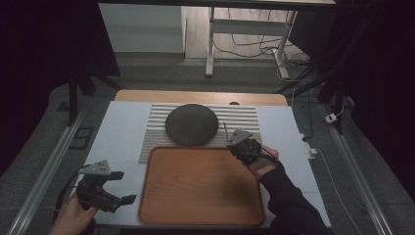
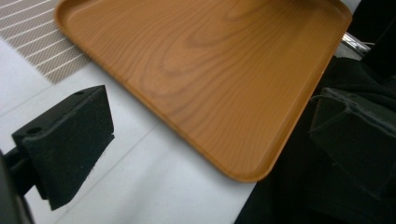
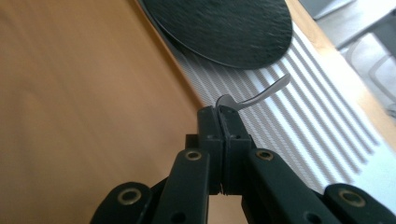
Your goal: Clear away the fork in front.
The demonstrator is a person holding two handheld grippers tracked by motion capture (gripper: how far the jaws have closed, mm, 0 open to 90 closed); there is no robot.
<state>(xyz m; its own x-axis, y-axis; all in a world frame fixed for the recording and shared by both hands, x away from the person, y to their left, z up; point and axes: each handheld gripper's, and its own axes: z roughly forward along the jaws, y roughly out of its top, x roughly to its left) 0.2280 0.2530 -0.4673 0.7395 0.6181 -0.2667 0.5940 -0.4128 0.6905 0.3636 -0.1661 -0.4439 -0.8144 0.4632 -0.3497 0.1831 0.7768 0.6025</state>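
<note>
I see the wooden tray [image 1: 200,188] near centre, dark round plate [image 1: 191,124] beyond on the striped mat [image 1: 242,122]. My right gripper [image 3: 219,109] pinches a metal utensil [image 3: 266,91] at the tray's far right corner. My left gripper [image 2: 205,135] stands spread, near left.

worktop [image 1: 117,132]: white cover, wooden far edge
striped mat [image 1: 240,120]: lies beyond the tray
floor [image 1: 44,147]: grey, around the worktop
desk frame [image 1: 211,44]: white legs, well beyond
cables [image 1: 249,46]: loose on the far floor
</note>
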